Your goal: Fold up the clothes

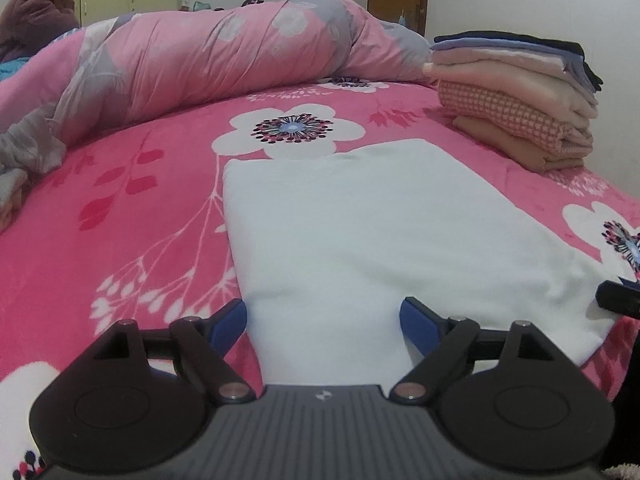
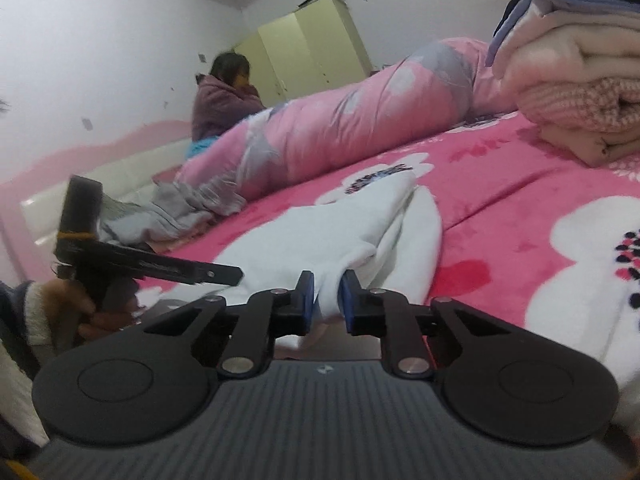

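Left tool (image 1: 323, 322) spread wide over white garment (image 1: 380, 232), folded stack (image 1: 516, 100) beyond

A home bedroom: a bed under a fleecy pink floral blanket (image 1: 160, 216), a rolled pink-and-grey quilt (image 1: 224, 64), a stack of folded clothes (image 1: 516, 96), and a pale yellow wardrobe (image 2: 312, 48) against the wall.

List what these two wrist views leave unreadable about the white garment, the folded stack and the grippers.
- White garment: its near edge sits behind the open left gripper in the left wrist view.
- Same garment, right wrist view: the right gripper pinches a bunched fold, hiding what lies beneath.
- Folded stack: cut off by the right and top edges there.
- Left gripper in the right wrist view: blurred, fingers indistinct.
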`<state>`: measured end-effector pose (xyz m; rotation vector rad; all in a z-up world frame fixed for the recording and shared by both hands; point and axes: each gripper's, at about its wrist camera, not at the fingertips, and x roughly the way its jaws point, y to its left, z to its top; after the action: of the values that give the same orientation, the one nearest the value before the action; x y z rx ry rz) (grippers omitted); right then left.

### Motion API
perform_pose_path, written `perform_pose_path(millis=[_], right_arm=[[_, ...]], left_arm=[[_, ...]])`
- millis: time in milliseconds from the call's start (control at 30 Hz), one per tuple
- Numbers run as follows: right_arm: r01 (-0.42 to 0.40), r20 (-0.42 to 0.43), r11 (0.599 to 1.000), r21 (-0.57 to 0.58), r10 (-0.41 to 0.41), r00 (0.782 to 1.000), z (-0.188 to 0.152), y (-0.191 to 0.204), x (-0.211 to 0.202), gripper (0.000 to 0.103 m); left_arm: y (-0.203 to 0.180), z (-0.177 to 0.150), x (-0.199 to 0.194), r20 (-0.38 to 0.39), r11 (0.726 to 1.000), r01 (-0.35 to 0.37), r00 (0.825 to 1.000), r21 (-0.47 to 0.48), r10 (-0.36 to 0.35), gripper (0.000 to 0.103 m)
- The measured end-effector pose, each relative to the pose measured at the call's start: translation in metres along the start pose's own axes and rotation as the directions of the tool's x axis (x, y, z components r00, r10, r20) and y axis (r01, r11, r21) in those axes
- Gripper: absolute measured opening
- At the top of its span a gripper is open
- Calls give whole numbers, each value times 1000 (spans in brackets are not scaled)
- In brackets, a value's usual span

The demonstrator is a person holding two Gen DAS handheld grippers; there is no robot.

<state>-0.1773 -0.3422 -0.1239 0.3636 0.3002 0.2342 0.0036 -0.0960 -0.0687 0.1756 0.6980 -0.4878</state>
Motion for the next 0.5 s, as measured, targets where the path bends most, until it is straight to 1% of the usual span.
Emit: perform_pose_path(millis=[133, 200, 233, 267, 300, 333, 433, 500], right_arm=[[47, -27, 995, 86, -45, 999, -2, -12, 8, 18], [49, -29, 991, 123, -46, 999, -3, -15, 10, 18], [46, -26, 992, 122, -43, 999, -3, -14, 12, 18], [42, -24, 992, 120, -40, 999, -2, -12, 15, 10], [35, -16, 993, 110, -33, 999, -2, -9, 16, 9], [16, 8, 997, 76, -16, 1000, 0, -1, 16, 9], [-54, 84, 997, -60, 59, 995, 9, 25, 10, 8], [-75, 115, 992, -98, 87, 990, 12, 32, 7, 8]], left_arm=[[-2, 2, 1, -3, 1000, -12, 1000, 11, 12, 87], [-4, 2, 1, -3, 1000, -18, 1000, 17, 18, 87], [-4, 2, 1, -2, 1000, -20, 1000, 19, 20, 87], [-4, 3, 1, -3, 1000, -21, 1000, 18, 21, 87], [-3, 3, 1, -3, 1000, -22, 1000, 17, 22, 87], [-3, 3, 2, -4, 1000, -23, 1000, 16, 24, 87], [-3, 3, 2, -7, 999, -31, 999, 15, 31, 87], [-4, 4, 2, -6, 999, -38, 999, 19, 39, 87]])
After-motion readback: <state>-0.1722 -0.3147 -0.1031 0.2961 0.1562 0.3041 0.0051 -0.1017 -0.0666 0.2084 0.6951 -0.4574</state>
